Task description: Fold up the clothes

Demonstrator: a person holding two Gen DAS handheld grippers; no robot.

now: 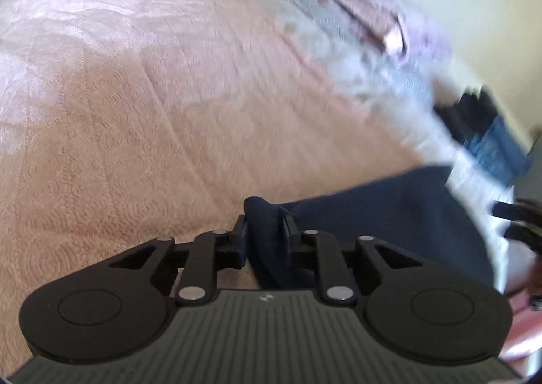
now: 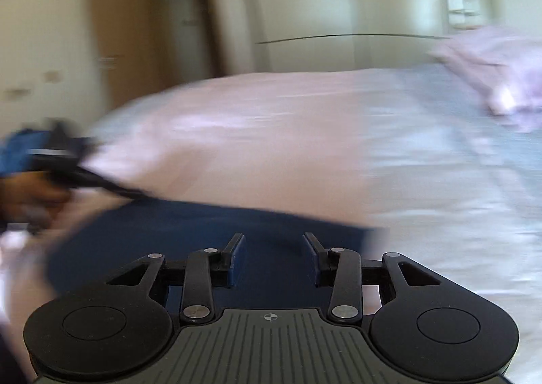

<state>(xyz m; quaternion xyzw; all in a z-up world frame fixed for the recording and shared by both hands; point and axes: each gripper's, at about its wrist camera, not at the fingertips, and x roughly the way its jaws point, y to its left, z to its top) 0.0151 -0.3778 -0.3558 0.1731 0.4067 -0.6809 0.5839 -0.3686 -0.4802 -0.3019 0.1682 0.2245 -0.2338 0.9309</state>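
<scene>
Left gripper fingers clamped on navy garment fold; right gripper fingers apart above it, on pink bedspread.

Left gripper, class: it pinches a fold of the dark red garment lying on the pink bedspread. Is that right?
Not quite. The garment is navy blue, not dark red, as the left wrist view shows. The rest holds: the left gripper pinches a fold of it on the pink bedspread.

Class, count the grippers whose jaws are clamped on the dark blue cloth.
1. The left gripper pinches a fold of the dark blue cloth; the right gripper hangs open above it.
</scene>
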